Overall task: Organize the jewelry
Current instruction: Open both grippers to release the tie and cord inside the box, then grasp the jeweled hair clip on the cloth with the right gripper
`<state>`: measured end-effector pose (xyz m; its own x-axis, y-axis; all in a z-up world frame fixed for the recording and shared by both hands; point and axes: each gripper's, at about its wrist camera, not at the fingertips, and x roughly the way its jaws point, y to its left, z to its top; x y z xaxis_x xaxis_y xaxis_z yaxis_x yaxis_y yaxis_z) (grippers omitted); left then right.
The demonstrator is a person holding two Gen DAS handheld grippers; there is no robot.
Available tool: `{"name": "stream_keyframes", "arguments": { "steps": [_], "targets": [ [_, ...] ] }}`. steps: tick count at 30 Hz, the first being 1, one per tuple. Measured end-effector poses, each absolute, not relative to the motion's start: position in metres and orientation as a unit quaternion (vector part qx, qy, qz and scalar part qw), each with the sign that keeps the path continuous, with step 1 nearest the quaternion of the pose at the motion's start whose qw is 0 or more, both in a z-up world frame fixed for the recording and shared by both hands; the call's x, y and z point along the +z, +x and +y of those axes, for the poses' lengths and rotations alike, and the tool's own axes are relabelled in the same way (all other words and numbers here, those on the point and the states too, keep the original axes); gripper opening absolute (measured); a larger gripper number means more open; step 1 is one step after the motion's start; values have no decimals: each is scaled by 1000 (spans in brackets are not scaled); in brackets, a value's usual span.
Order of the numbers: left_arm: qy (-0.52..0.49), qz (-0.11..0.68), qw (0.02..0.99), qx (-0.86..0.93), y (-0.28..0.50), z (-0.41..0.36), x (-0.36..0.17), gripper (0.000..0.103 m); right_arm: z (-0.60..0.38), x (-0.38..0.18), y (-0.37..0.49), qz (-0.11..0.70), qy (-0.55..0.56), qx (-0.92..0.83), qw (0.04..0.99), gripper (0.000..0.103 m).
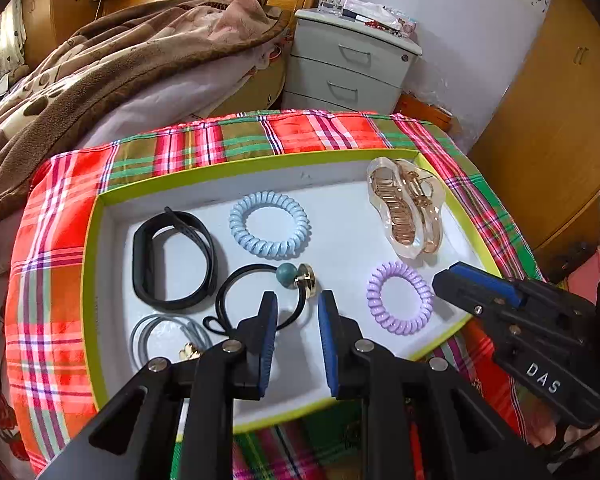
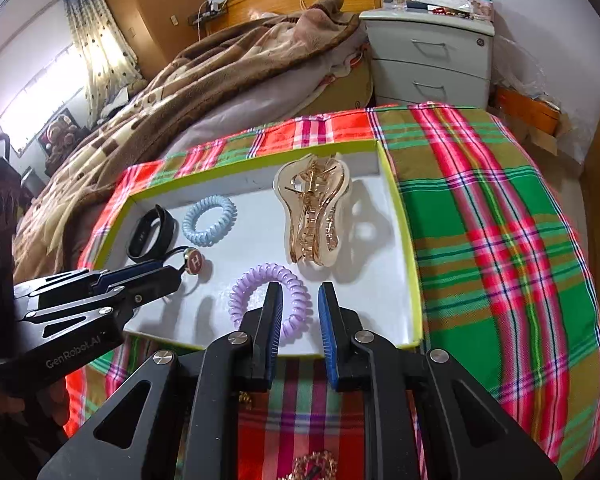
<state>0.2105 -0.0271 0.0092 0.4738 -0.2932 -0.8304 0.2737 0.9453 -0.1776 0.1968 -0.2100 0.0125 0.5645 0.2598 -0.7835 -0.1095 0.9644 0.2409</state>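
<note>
Both grippers hang over the green-rimmed white tray (image 1: 100,200), jaws apart and empty. Left gripper (image 1: 298,300) is above the black elastic hair tie with teal bead (image 1: 256,276); right gripper (image 2: 299,292) is above the lilac spiral hair tie (image 2: 260,280).

Right gripper (image 2: 299,298) at 6 o'clock, jaws slightly apart, nothing between the pads, tips over the near edge of a purple spiral hair tie (image 2: 270,298). White tray with yellow-green rim (image 2: 406,216) on plaid cloth (image 2: 500,220). Gold claw clip (image 2: 312,210) at 12 o'clock of the tie. Blue spiral hair tie (image 2: 209,220) and black wristband (image 2: 150,238) at 10 o'clock. Left gripper (image 2: 180,266) at 9 o'clock beside a round "H" charm (image 2: 195,261).
</note>
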Motion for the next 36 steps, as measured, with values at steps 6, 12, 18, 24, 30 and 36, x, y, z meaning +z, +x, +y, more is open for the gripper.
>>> {"name": "stream_keyframes", "arguments": {
  "steps": [6, 12, 18, 24, 30, 36],
  "targets": [
    [-20, 467, 869, -165, 190, -16, 25, 28, -222, 24, 171, 435, 97, 104, 889, 29],
    [-43, 451, 875, -171, 163, -4, 40, 31, -237, 27, 140, 426, 119, 95, 892, 30],
    [-64, 444, 877, -170, 138, 8, 43, 32, -242, 19, 116, 435, 126, 89, 887, 30],
    [-83, 440, 879, -163, 114, 24, 42, 32, -233, 8, 105, 447, 120, 93, 881, 30],
    [-98, 446, 878, -147, 99, 40, 35, 33, -222, 1, 98, 452, 102, 88, 882, 30],
    [-108, 450, 875, -141, 89, 50, 28, 33, -211, -6, 96, 458, 81, 86, 881, 30]
  ]
}}
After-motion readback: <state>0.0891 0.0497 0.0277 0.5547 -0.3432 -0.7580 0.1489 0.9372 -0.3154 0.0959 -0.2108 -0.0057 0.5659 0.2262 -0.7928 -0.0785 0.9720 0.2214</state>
